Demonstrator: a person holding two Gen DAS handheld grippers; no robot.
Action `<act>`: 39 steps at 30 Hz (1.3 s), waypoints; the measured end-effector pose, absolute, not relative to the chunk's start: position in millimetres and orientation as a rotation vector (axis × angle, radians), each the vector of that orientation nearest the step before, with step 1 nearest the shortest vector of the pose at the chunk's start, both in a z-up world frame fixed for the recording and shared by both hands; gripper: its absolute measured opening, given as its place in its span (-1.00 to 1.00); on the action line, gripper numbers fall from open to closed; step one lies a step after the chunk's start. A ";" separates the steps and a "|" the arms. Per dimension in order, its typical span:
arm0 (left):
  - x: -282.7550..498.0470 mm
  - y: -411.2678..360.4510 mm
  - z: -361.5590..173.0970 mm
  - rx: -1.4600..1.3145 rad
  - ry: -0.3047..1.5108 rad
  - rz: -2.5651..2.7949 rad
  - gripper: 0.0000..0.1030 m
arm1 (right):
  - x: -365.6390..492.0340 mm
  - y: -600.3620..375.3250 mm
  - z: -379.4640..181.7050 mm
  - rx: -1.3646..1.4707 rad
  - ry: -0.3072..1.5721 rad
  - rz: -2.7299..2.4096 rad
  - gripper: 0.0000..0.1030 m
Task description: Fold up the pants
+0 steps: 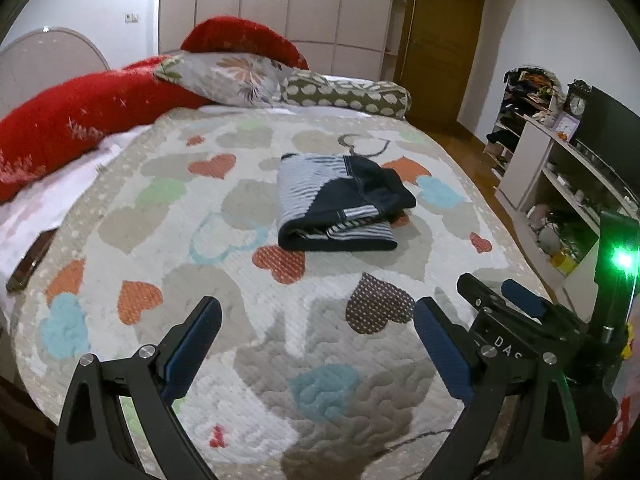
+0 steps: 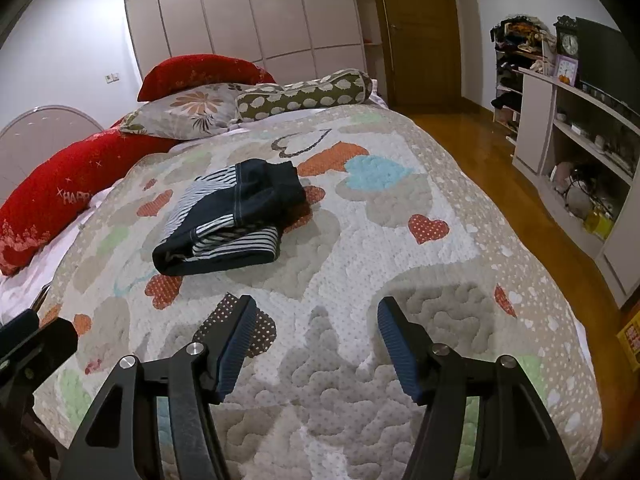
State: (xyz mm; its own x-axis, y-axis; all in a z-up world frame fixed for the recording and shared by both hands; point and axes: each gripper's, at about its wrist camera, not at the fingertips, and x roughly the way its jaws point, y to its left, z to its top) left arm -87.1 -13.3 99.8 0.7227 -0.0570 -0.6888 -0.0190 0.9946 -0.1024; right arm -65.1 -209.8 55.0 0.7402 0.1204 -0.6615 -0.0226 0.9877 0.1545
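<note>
Pants: folded bundle on the quilt, about mid-bed, nothing touching it.
Pillows: behind the pants at the head of the bed, the bolster to their right.
Left gripper: above the quilt's near end, before the pants, well apart from them.
Right gripper: beside the left one, to its right, also short of the pants.
Shelf unit: right of the bed, across the floor.
Door: beyond the bed's far right corner.
</note>
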 end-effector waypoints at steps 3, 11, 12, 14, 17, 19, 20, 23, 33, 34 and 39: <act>-82.3 -12.3 92.3 -0.127 0.794 -0.032 0.87 | -65.7 -209.1 53.2 0.127 0.731 0.071 0.32; -54.1 -2.2 63.8 -0.178 0.901 -0.030 0.87 | -56.0 -212.5 35.4 0.111 0.760 0.051 0.33; -49.5 -0.6 61.1 -0.183 0.913 -0.027 0.87 | -54.4 -212.3 34.3 0.109 0.761 0.052 0.33; -36.8 3.9 55.8 -0.193 0.935 -0.020 0.87 | -48.3 -212.0 32.1 0.101 0.767 0.053 0.33; -15.6 7.9 51.1 -0.208 0.956 -0.018 0.87 | -37.8 -209.7 31.9 0.084 0.774 0.057 0.33; -4.1 8.7 49.8 -0.216 0.961 -0.021 0.87 | -27.9 -205.3 32.5 0.063 0.780 0.066 0.34; 3.7 8.7 49.5 -0.219 0.961 -0.024 0.87 | -23.3 -203.4 32.1 0.056 0.783 0.070 0.35; 22.2 7.8 48.4 -0.213 0.958 -0.025 0.87 | -7.6 -197.6 29.9 0.028 0.794 0.078 0.35; 63.3 23.2 26.2 -0.259 0.998 -0.011 0.87 | 33.7 -188.1 22.9 -0.002 0.823 0.077 0.35; 65.5 25.0 23.0 -0.264 1.005 -0.008 0.87 | 36.1 -187.3 21.5 -0.005 0.826 0.077 0.35; 72.1 29.4 10.4 -0.275 1.028 -0.001 0.87 | 47.3 -184.7 12.0 -0.002 0.850 0.078 0.35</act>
State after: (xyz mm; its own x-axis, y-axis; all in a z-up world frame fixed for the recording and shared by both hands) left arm 72.1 29.4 10.4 0.5200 -0.1292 -0.8444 -0.1280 0.9656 -0.2265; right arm 47.3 -184.7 12.0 0.6576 0.0675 -0.7503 -0.0695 0.9972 0.0288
